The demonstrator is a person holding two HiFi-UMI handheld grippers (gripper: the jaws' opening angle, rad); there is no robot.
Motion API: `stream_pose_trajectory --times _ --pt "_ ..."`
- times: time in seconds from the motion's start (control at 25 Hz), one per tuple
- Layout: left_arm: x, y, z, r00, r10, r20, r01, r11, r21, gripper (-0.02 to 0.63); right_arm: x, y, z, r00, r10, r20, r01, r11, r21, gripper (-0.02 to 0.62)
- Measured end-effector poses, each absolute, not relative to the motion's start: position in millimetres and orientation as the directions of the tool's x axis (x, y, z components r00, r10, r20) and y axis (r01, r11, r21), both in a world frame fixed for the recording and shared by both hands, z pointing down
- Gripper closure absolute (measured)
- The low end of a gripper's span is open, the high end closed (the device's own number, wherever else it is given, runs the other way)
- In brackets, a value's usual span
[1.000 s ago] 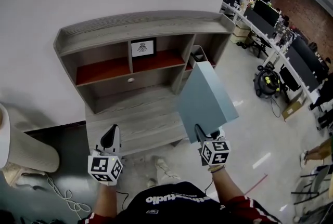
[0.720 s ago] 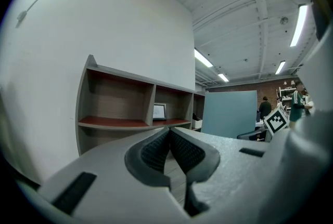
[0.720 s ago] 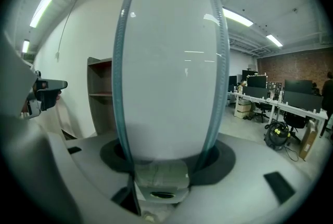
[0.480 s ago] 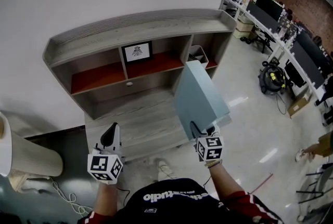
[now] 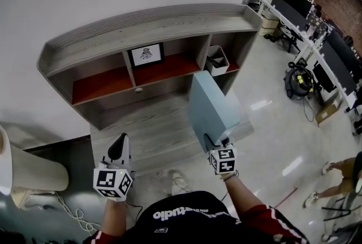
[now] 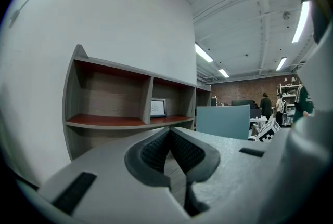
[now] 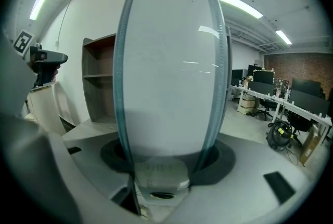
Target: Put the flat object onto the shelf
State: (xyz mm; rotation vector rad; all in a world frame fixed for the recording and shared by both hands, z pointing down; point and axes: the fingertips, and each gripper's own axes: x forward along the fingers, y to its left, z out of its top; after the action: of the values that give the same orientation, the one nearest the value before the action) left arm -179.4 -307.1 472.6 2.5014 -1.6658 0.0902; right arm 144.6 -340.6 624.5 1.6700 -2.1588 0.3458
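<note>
In the head view the right gripper (image 5: 217, 143) sits at lower centre-right, clamped on the near bottom edge of a pale blue file box (image 5: 210, 108). The box stands on edge and leans away from the person. It rises over the right part of the lower wood-grain ledge of the grey shelf unit (image 5: 141, 21), and whether it touches that ledge cannot be told. Its far top corner lies just below the unit's right compartment in the picture.

The right gripper view shows the file box (image 7: 169, 62) filling the centre of the frame, with the words "FILE BOX" printed near its top. The right gripper (image 7: 166, 165) has its 2 jaws set wide, 1 against each broad side of the box.

The left gripper (image 5: 118, 148) is at lower left of the head view, well apart from the box and pointing toward the ledge. In the left gripper view the left gripper (image 6: 169, 149) has its 2 ribbed jaws pressed together with nothing between them. The file box (image 6: 222, 121) shows right of centre there.

The unit's upper row has 3 compartments with red boards. A framed picture (image 5: 146, 54) stands in the middle 1, and a small bin (image 5: 216, 60) in the right 1. A vacuum cleaner (image 5: 298, 80) sits on the floor at the right.
</note>
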Motion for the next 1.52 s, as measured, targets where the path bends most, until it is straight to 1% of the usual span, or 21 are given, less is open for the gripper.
stream_pose_trajectory --times 0.44,0.8,1.52 --pt "-173 -322 477 0.38 -0.913 0.148 -0.925 -0.375 0.066 0.6 147 -362 676 -0.207 -0.832 0.515 -0.965 0.261 0.033 0.324" --pt "-180 -329 477 0.345 -0.925 0.159 -0.938 -0.34 0.06 0.6 146 -381 703 -0.206 -0.808 0.552 -0.965 0.262 0.023 0.322" --pt "-187 -339 481 0.302 -0.938 0.169 -0.953 -0.296 0.063 0.6 132 -420 710 -0.181 -0.789 0.587 -0.967 0.251 0.039 0.319"
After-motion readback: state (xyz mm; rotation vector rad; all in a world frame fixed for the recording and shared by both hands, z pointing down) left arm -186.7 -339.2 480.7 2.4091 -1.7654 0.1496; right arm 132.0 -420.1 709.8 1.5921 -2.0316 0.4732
